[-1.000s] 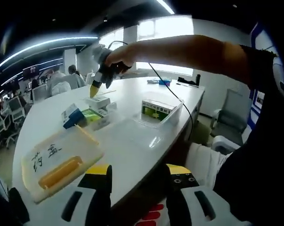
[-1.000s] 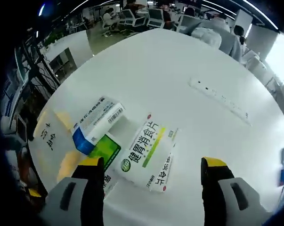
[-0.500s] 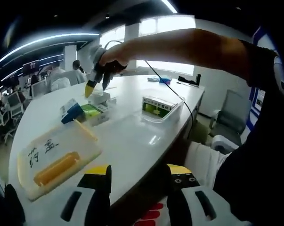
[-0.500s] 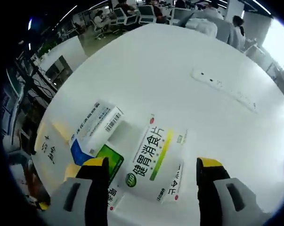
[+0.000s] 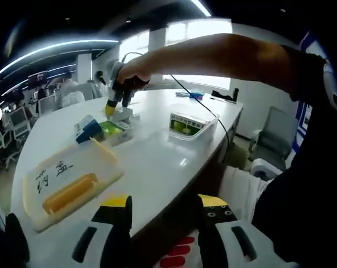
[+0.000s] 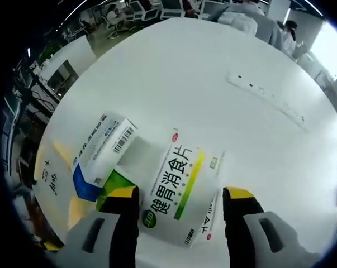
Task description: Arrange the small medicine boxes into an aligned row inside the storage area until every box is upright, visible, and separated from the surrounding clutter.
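Box point(image 6: 176, 195) printed "健胃消食片" sits between the right gripper point(image 6: 181, 200) jaws.

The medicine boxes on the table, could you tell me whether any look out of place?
Yes: the white box with the green stripe lies flat, the blue and white box rests askew beside it, overlapping a green box. None stands upright, and all sit outside the clear container.
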Demonstrator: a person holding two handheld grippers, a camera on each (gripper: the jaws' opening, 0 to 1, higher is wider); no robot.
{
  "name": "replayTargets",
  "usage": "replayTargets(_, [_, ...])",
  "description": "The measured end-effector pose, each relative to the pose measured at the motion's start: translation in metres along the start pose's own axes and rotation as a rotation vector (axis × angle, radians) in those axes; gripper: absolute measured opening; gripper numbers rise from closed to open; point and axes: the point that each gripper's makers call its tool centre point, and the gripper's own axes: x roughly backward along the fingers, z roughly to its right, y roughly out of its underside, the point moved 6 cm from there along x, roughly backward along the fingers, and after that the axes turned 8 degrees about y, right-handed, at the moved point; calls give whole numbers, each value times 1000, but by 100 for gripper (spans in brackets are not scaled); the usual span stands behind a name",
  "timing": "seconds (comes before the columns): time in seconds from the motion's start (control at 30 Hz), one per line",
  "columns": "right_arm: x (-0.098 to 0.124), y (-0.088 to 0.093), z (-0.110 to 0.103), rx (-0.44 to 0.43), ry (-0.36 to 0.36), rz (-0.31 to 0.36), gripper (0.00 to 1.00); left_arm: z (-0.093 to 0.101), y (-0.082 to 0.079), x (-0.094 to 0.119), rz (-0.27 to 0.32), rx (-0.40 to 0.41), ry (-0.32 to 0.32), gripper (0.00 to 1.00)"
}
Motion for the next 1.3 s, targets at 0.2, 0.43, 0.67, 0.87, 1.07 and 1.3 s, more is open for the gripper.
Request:
replayTargets(0.2, [0,0,-2,-8,-1,-14,53,-1,3,1,-11,6,1,45])
replayTargets(0.43, [-1,0,-3,-32,4,-11,52,0,4,1,-20,5,-1,45])
replayTargets(0.67, [0,0,-4,-36,14,7,49,2,7,2,-33,8,2,45])
replayTargets(0.87, [0,1,-1,-87,-7,15,47,3,9,9,-47,5,-19,45])
replayTargets(1.07, [11,10,-8,-107,-1,24,46,5,7,14,-47,2,-28,45])
replayTargets(1.3, [32,33,-18,-117,0,47,45,7,8,14,-63,-6,-34,45])
